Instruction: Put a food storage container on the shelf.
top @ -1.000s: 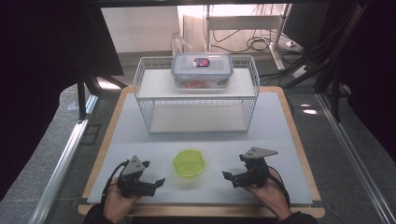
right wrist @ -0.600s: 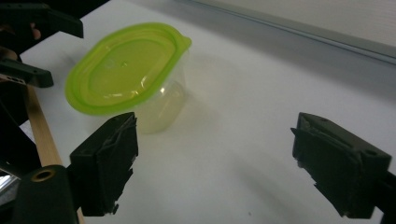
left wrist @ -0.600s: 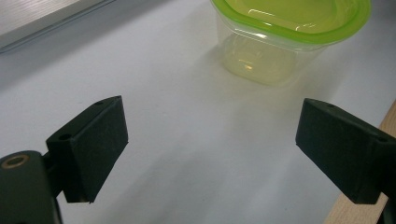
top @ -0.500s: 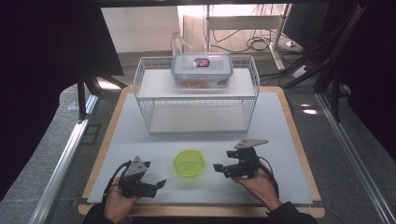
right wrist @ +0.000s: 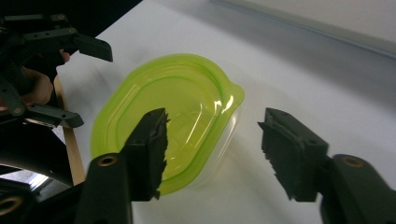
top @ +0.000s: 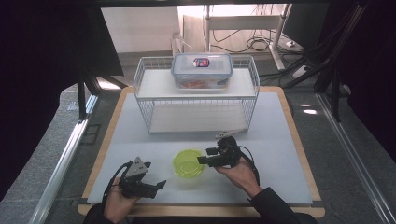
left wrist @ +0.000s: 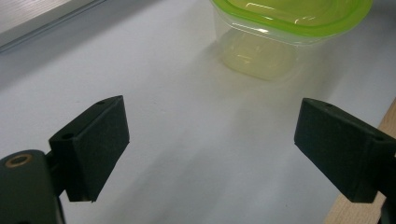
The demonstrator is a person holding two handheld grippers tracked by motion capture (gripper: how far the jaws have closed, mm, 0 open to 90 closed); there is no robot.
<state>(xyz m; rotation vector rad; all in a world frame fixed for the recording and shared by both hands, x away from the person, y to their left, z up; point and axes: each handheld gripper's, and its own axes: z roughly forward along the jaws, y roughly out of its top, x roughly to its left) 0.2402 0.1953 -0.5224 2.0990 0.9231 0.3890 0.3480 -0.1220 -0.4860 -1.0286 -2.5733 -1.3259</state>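
Observation:
A small clear tub with a lime-green lid sits on the white mat near the front. My right gripper hovers open at the tub's right edge; in the right gripper view its jaws straddle the lid's tab corner without touching it. My left gripper rests open near the front left, apart from the tub. Its own view shows the green-lidded tub ahead, beyond its jaws. The left gripper also shows at the left of the right gripper view.
A white wire rack stands at the back of the mat, with a clear blue-rimmed lidded box on its top shelf. The wooden table edge borders the mat. Cables and stands lie beyond the table.
My right gripper moved left and forward from the front right until its jaws reached the green-lidded tub's right edge. The left gripper stayed where it was.

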